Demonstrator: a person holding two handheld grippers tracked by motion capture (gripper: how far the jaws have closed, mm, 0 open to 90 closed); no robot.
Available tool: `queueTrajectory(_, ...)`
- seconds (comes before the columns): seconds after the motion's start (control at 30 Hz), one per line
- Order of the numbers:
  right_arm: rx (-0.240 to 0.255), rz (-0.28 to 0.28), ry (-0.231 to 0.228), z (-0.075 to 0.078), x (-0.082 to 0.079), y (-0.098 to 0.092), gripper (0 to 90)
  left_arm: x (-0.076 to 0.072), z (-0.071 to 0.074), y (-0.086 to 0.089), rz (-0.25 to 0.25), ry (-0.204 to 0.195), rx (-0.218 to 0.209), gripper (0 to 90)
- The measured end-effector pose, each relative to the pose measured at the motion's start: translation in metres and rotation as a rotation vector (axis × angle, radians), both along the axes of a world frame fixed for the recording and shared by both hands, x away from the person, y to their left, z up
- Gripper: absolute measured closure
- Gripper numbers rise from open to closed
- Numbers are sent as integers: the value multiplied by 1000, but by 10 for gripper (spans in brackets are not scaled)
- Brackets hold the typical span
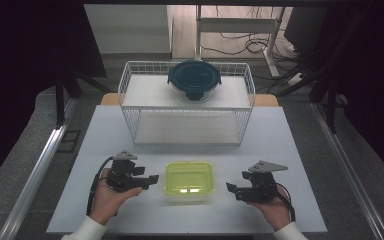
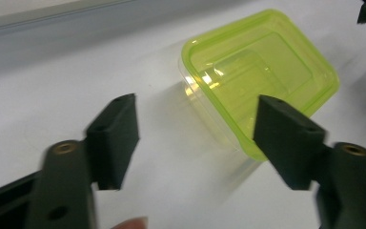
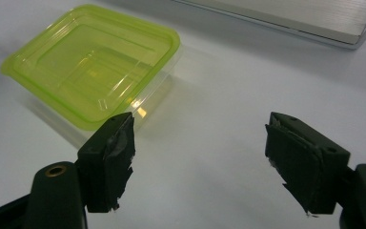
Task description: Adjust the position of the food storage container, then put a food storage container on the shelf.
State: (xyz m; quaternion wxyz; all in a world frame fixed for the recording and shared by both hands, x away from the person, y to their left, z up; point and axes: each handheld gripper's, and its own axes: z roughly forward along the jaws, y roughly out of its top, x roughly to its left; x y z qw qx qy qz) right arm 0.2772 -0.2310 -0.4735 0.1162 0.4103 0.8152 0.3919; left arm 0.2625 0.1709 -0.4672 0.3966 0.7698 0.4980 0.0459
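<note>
The high view shows a pale counter (image 1: pixel 130 125) with a shallow rectangular container (image 1: pixel 190 179), clear plastic under a yellow-green lid, lying near its front edge between the two tools. The left hand-held gripper (image 1: pixel 150 180) sits just beside the container's left side and the right hand-held gripper (image 1: pixel 231 189) a little off its right side, both apart from it. Farther back stands a white wire basket (image 1: pixel 130 85), and a round dark-lidded glass bowl (image 1: pixel 194 80) rests on its upper shelf, something neither gripper view takes in. The left gripper view brings the container (image 2: pixel 262 71) close: a glossy lid with stepped panels and rounded corners, the clear wall below it catching light, and the black jaws standing wide apart with only bare counter between them. In the right gripper view the container (image 3: pixel 90 62) lies up and to the left, outside the jaws, which are spread wide around nothing; their black pads (image 3: pixel 119 152) look frayed at the edges.
</note>
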Motion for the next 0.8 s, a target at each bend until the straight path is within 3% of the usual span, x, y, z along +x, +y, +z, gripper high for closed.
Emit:
queueTrajectory(0.23, 1, 7, -1, 0, 2, 2, 247, -4, 3, 6, 27, -6, -14, 238)
queueTrajectory(0.53, 23, 10, -1, 3, 2, 7, 247, 5, -1, 1, 25, 14, -17, 206)
queueTrajectory(0.63, 29, 12, 12, 2, 2, 6, 247, 6, -1, -1, 13, 9, -17, 213)
queueTrajectory(0.8, 89, 22, 69, 4, 8, 10, 245, 12, -5, -3, -1, 39, -71, 233)
